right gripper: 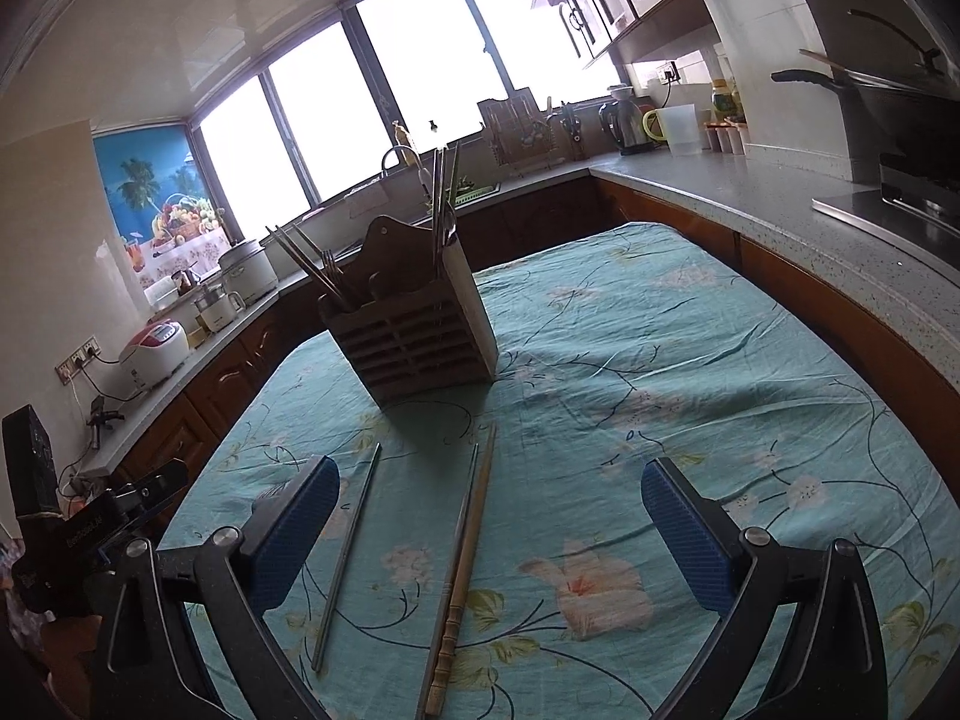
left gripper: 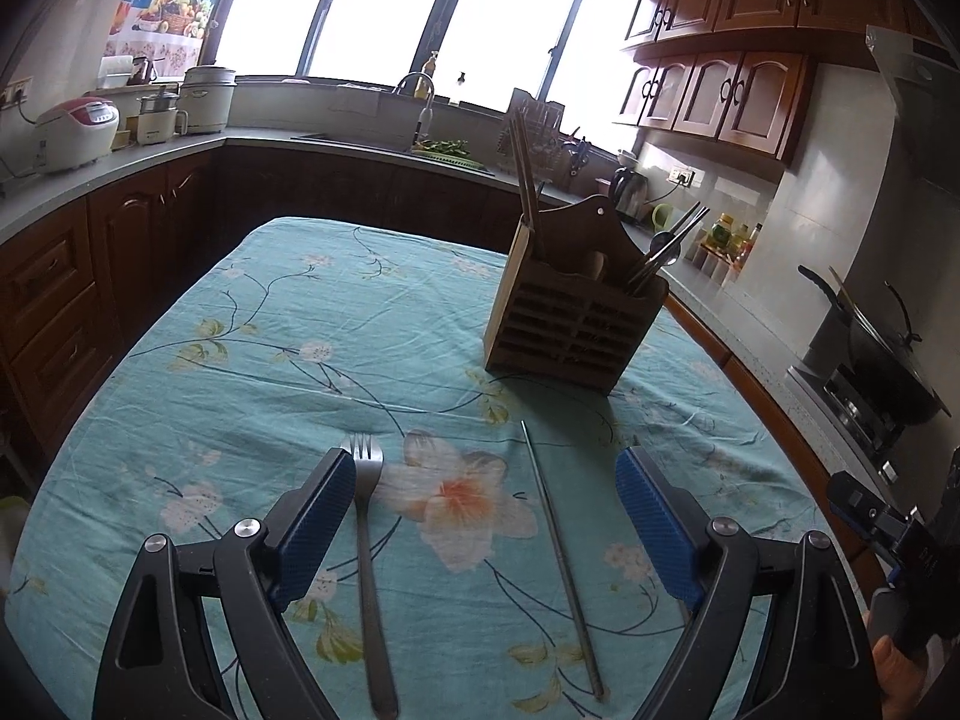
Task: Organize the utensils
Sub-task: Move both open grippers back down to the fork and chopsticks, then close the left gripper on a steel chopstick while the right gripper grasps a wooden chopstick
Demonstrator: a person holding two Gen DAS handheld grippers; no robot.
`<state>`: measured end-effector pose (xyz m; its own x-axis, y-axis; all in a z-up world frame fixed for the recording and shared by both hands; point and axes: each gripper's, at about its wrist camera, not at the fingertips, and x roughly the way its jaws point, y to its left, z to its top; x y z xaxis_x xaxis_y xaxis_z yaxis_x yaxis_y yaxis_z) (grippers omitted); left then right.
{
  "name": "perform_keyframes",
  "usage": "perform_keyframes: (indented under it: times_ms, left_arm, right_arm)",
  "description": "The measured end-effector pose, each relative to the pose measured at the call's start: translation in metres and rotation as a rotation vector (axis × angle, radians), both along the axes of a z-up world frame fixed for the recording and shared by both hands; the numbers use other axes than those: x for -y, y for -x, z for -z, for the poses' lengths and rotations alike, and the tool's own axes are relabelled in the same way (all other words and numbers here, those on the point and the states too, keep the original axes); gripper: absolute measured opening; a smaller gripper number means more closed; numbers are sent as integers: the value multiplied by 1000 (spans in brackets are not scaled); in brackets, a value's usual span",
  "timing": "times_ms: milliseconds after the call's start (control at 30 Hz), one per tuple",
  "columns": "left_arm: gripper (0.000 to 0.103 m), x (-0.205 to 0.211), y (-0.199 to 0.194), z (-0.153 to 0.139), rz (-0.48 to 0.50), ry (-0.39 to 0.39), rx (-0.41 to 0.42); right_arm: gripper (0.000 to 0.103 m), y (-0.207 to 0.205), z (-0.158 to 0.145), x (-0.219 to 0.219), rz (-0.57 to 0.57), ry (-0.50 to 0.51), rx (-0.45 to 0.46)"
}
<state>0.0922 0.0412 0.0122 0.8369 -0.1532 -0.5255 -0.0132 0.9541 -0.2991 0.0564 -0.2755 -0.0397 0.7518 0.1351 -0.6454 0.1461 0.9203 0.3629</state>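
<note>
Turquoise floral cloth covers the table, creased toward the right-hand edge. Both tools hang over its near end with jaws spread wide and nothing gripped.

Hidden or cut off: the fork and the metal chopstick between the left tool's fingers run toward the bottom edge of that view, where the fork handle is cut off. In the right wrist view, a wooden chopstick and a second metal chopstick lie together between the right tool's fingers, their lower ends cut off at the frame. One metal chopstick lies just beside the left finger there; it is probably the same one seen from the left wrist, though I cannot confirm this. The left tool's body shows only partly at that view's left edge.

The wooden utensil holder stands upright mid-table, well apart from the loose pieces. Chopsticks and spoons stand in its compartments; the middle compartment's contents are hard to make out.

Room: a grey worktop on dark wood cabinets wraps round the table. A sink sits under overexposed windows, a rice cooker on the left run, a kettle and a wok on the right.
</note>
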Motion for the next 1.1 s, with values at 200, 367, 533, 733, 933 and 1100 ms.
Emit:
perform_keyframes:
  times_ms: [200,367,533,733,933,1100]
  left_arm:
    - [88,8,-7,1,24,-23,-33]
    - [88,14,-16,4,40,-30,-62]
    - [88,19,-26,11,44,-32,-96]
    - [87,25,-43,20,66,-25,-146]
    - [75,34,-73,27,124,-27,-208]
    - [57,43,-105,36,173,-27,-264]
  right_arm:
    - [101,-3,2,-2,-18,22,-6]
    - [99,-9,8,-4,-29,32,-29]
    - [92,-16,16,-5,-39,26,-58]
    - [80,-28,27,-6,-56,7,-104]
    - [56,-51,36,-6,-89,-15,-151]
    - [36,-77,51,-11,-116,-22,-219]
